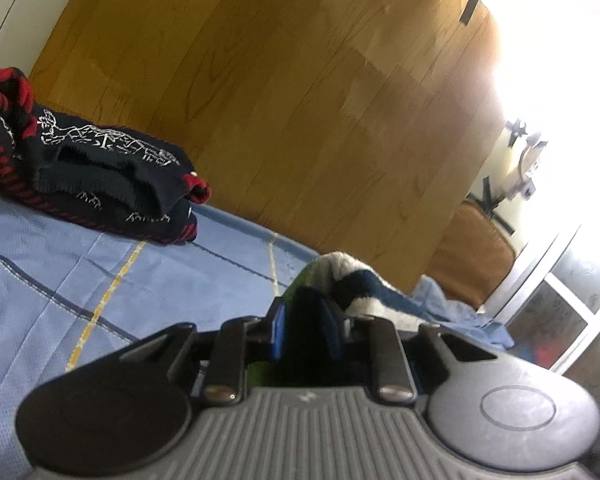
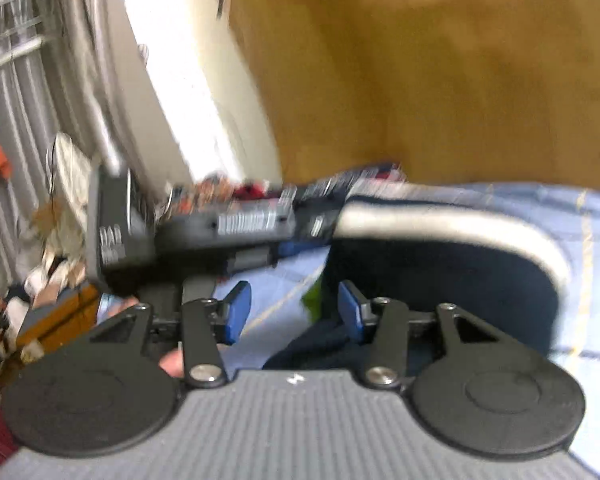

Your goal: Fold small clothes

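A fuzzy navy garment with white and green stripes [image 1: 352, 276] lies on the blue bedspread [image 1: 60, 280]. In the left wrist view my left gripper [image 1: 306, 320] is shut on a dark fold of it, with cloth filling the gap between the blue pads. The right wrist view is blurred. There my right gripper [image 2: 294, 312] stands open and its pads [image 2: 236, 312] touch nothing. Bedspread and a scrap of green cloth [image 2: 314, 300] show in the gap. The same garment [image 2: 440, 272] bulges just right of it, with a white band along its top. The other gripper's body [image 2: 204, 236] lies across the middle.
A folded navy and red sweater [image 1: 100, 176] sits at the far left of the bed. A wooden headboard [image 1: 300, 100] rises behind. Crumpled light blue cloth [image 1: 460, 312] lies at the bed's right end. Clutter [image 2: 40, 260] and a bright window fill the left of the right wrist view.
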Demonstrator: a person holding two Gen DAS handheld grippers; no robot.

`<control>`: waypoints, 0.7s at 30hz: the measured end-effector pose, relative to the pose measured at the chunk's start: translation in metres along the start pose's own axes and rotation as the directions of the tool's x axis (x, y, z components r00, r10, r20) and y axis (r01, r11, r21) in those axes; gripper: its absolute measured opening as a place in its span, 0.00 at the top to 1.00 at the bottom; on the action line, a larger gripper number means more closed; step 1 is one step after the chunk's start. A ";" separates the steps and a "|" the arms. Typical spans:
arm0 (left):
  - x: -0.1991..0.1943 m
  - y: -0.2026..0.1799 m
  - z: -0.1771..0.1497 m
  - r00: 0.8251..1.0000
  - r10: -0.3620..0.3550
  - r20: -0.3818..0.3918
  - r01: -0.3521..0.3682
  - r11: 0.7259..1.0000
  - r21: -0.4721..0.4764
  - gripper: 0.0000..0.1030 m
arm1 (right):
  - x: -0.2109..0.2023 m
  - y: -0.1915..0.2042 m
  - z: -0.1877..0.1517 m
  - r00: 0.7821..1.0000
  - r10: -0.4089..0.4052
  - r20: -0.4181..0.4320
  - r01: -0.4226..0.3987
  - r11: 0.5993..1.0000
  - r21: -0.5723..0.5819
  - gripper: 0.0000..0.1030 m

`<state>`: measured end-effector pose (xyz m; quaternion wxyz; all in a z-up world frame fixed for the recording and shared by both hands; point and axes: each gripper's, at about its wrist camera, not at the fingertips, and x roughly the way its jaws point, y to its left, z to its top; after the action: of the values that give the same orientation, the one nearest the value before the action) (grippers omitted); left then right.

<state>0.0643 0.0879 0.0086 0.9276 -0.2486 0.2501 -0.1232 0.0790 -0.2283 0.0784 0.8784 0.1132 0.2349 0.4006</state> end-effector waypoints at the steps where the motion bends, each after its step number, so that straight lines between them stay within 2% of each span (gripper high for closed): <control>1: 0.002 0.000 -0.001 1.000 0.009 -0.009 -0.009 1.000 -0.001 0.81 | -0.002 -0.007 0.006 0.999 -0.029 0.021 0.029 1.000 0.012 0.52; 3: 0.008 0.002 -0.002 0.999 0.025 -0.032 -0.026 1.000 -0.010 0.81 | 0.000 -0.024 0.020 0.996 -0.078 0.041 0.076 0.996 0.050 0.58; 6: 0.016 0.007 -0.004 0.997 0.036 -0.066 -0.037 0.999 -0.024 0.81 | 0.022 -0.041 0.035 0.996 -0.085 0.024 0.083 0.994 0.066 0.58; 9: 0.026 0.013 -0.005 0.993 0.049 -0.104 -0.053 0.998 -0.039 0.80 | 0.054 -0.046 0.036 0.991 -0.116 -0.062 0.117 0.993 0.022 0.59; 12: 0.036 0.021 -0.008 0.986 0.064 -0.154 -0.074 0.995 -0.063 0.80 | 0.082 -0.053 0.022 0.963 -0.191 -0.192 0.184 0.981 -0.054 0.65; 17: 0.043 0.027 -0.009 0.984 0.057 -0.170 -0.071 0.995 -0.074 0.80 | 0.082 -0.058 0.007 0.970 -0.184 -0.158 0.178 0.983 -0.056 0.65; 21: 0.042 0.027 -0.008 0.985 0.059 -0.163 -0.072 0.995 -0.075 0.77 | 0.082 -0.050 0.003 0.969 -0.219 -0.119 0.208 0.973 -0.096 0.65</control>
<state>0.0978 0.0925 -0.0286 0.8972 -0.2669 0.3368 -0.1020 0.1595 -0.1991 0.0351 0.9034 0.0246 0.2848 0.3197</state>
